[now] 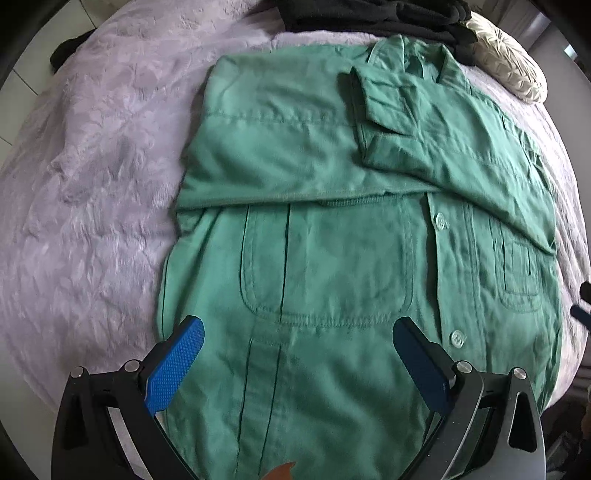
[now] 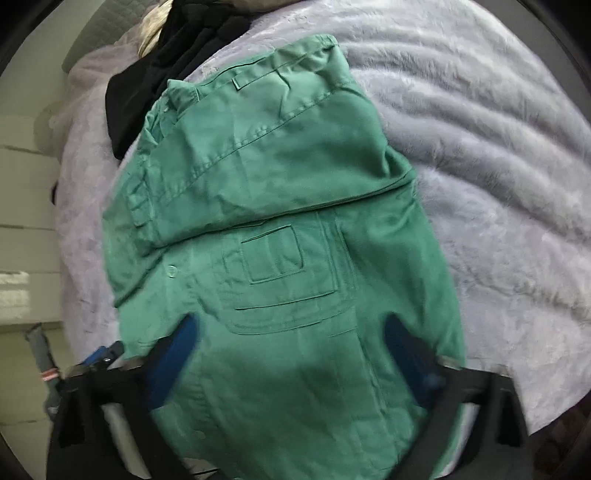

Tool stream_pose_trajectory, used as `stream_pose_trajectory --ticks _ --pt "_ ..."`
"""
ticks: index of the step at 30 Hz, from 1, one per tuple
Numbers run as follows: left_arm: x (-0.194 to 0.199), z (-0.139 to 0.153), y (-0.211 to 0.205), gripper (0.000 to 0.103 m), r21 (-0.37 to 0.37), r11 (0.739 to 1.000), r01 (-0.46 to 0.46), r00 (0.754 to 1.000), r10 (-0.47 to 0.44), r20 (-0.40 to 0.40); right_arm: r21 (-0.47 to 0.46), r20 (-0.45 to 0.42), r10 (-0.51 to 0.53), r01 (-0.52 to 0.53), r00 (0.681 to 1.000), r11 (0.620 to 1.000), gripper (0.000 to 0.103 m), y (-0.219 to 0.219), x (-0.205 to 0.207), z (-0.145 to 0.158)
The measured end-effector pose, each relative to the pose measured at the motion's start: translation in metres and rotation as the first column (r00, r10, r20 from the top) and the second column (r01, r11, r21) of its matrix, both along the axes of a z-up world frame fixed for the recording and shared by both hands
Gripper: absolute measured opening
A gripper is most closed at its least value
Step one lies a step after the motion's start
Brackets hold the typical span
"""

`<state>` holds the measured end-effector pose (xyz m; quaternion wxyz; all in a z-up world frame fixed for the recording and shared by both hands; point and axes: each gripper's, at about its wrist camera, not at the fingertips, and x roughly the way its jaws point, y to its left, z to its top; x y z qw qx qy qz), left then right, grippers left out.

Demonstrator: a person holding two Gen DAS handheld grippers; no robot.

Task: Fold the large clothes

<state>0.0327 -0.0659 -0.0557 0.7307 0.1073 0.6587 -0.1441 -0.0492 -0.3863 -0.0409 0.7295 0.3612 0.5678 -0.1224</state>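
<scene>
A green button-up shirt (image 1: 332, 236) lies on the bed with both sleeves folded across its chest, collar at the far end. Its lower front with pockets and buttons faces me. My left gripper (image 1: 299, 328) hangs above the lower hem area, blue pads spread wide, nothing between them. In the right wrist view the same shirt (image 2: 280, 229) lies slantwise, and my right gripper (image 2: 291, 328) stands open over its lower part, its blue fingers (image 2: 173, 354) blurred, holding nothing.
A pale lilac fuzzy blanket (image 1: 96, 192) covers the bed around the shirt. Dark clothes (image 1: 369, 14) are piled beyond the collar, next to a cream cushion (image 1: 513, 66). The bed's edge and a tiled floor (image 2: 22, 236) show at the left of the right wrist view.
</scene>
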Motion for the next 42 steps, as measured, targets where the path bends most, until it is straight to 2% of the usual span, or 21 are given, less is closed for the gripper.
stream_pose_trajectory --ticks 4,9,11,18,21,28,34,38,42 --pt "-0.004 -0.006 0.008 0.103 0.024 1.0 -0.006 1.0 0.007 -0.02 -0.044 0.003 0.08 -0.079 0.997 0.996 0.103 0.016 0.005 0.005" --pt "-0.007 -0.015 0.03 0.103 0.017 0.999 -0.031 0.998 0.032 -0.06 0.049 -0.029 0.119 -0.118 0.992 0.992 0.103 0.031 0.006 -0.004" --pt "-0.008 -0.019 0.041 0.103 -0.007 0.999 -0.041 0.995 0.041 -0.091 0.086 -0.04 0.111 -0.107 0.993 0.99 0.103 0.035 0.005 -0.009" --pt "-0.009 -0.02 0.073 0.103 -0.064 0.997 -0.033 0.994 0.026 -0.107 0.15 -0.075 0.074 -0.063 0.994 0.987 0.103 0.053 0.002 -0.02" --pt "-0.01 -0.027 0.081 0.103 -0.09 0.996 0.01 0.992 -0.022 -0.125 0.12 -0.13 0.046 -0.03 0.99 0.992 0.103 0.061 0.0 -0.025" --pt "-0.025 -0.042 0.11 0.103 -0.086 0.994 0.072 0.985 -0.084 -0.149 0.125 -0.166 -0.01 0.031 0.986 0.992 0.103 0.077 -0.021 -0.029" --pt "-0.037 -0.036 0.148 0.103 -0.115 0.993 0.027 0.991 -0.041 -0.125 0.126 -0.187 -0.048 0.072 0.981 0.989 0.103 0.073 -0.033 -0.028" --pt "-0.055 -0.03 0.176 0.103 -0.115 0.993 -0.028 0.993 0.015 -0.115 0.1 -0.17 -0.009 0.026 0.985 0.995 0.103 0.07 -0.031 -0.021" --pt "-0.085 -0.032 0.195 0.103 -0.072 0.995 -0.07 0.99 0.06 -0.126 0.098 -0.136 0.02 -0.007 0.99 0.995 0.103 0.066 -0.039 -0.018"
